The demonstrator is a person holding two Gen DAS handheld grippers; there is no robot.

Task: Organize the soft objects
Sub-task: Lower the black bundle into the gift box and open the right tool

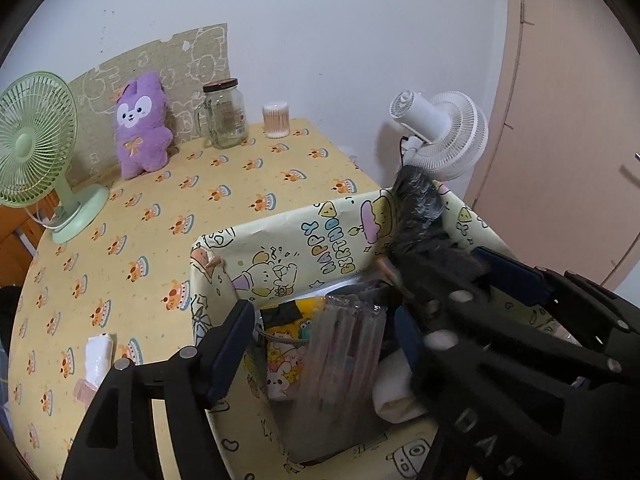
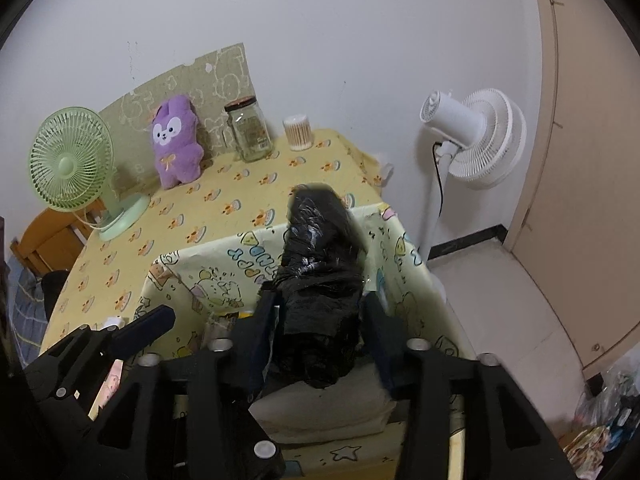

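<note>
Two grippers hang over the paper-lined box at lower centre; right gripper jaws stand partly apart either side of a black plastic-wrapped bundle, contact unclear; left gripper gapes wide, empty; purple plush sits upper left on the worktop.

A lived-in room of a home. The tabletop wears a yellow cloth printed with little cakes and stands against a plain white wall. Along its far edge sit a purple plush toy, a glass jar and a tub of cotton swabs, with a small green desk fan at the left. A white standing fan stands on the tiled floor at the right, beside a beige door. A wooden chair shows at the far left.
</note>
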